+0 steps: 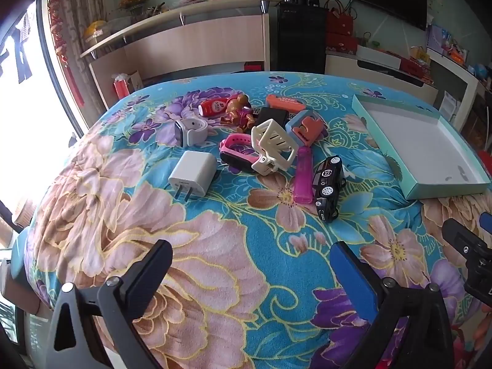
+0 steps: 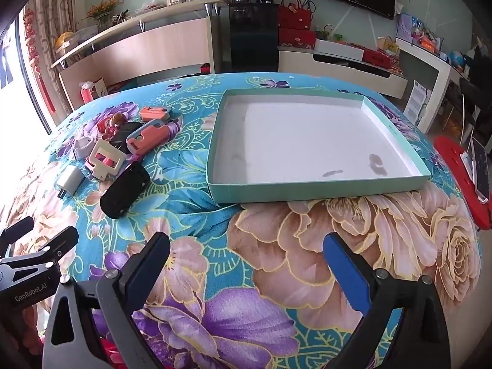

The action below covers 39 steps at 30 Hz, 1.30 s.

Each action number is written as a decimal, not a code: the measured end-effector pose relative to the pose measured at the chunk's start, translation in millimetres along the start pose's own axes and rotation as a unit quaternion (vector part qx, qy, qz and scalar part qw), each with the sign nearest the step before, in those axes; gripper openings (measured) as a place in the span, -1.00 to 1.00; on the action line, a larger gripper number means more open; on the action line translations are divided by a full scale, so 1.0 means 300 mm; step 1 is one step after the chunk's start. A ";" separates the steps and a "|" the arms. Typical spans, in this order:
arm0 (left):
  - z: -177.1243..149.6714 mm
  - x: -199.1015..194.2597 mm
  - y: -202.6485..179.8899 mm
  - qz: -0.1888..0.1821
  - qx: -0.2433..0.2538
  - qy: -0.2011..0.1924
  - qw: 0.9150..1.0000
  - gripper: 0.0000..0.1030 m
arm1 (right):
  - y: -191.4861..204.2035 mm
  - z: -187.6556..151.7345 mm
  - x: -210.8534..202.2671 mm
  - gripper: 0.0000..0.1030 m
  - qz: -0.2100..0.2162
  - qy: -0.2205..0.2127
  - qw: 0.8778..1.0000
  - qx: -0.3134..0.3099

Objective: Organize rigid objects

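Observation:
A heap of small rigid things lies on the flowered cloth: a white charger plug [image 1: 193, 173], a black toy car [image 1: 327, 181], a pink lighter [image 1: 303, 175], a cream plastic clip [image 1: 273, 146], a pink watch [image 1: 235, 152], a white watch [image 1: 192, 130] and a toy figure [image 1: 241, 112]. The shallow teal box lid [image 2: 319, 189] stands empty to the right of the heap. My left gripper [image 1: 252, 258] hangs open over bare cloth, well short of the heap. My right gripper [image 2: 246, 250] is open too, in front of the lid's near wall. Neither holds anything.
The right gripper's fingers [image 1: 461, 240] show at the left view's right edge; the left gripper's arm [image 2: 40, 249] shows at the right view's left edge. A red stool with a phone [image 2: 473, 169] stands off the table's right. Cabinets and shelves line the far wall.

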<state>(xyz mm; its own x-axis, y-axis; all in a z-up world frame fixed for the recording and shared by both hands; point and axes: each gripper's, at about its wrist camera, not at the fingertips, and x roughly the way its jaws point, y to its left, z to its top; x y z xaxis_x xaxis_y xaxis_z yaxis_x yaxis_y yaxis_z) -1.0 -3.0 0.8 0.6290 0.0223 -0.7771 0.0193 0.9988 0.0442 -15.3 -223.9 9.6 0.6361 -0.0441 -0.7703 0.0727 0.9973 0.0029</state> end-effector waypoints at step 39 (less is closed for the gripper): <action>-0.002 0.020 0.020 0.002 -0.015 0.015 1.000 1.00 | 0.000 -0.003 -0.001 0.94 -0.005 0.001 1.000 0.003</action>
<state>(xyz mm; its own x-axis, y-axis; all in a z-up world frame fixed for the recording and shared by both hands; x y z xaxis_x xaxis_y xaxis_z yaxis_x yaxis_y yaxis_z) 2.5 3.1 -4.0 0.6053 0.0264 -0.7955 -0.0060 0.9996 0.0287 -16.1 -223.8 9.4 0.6338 -0.0540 -0.7716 0.0830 0.9966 -0.0015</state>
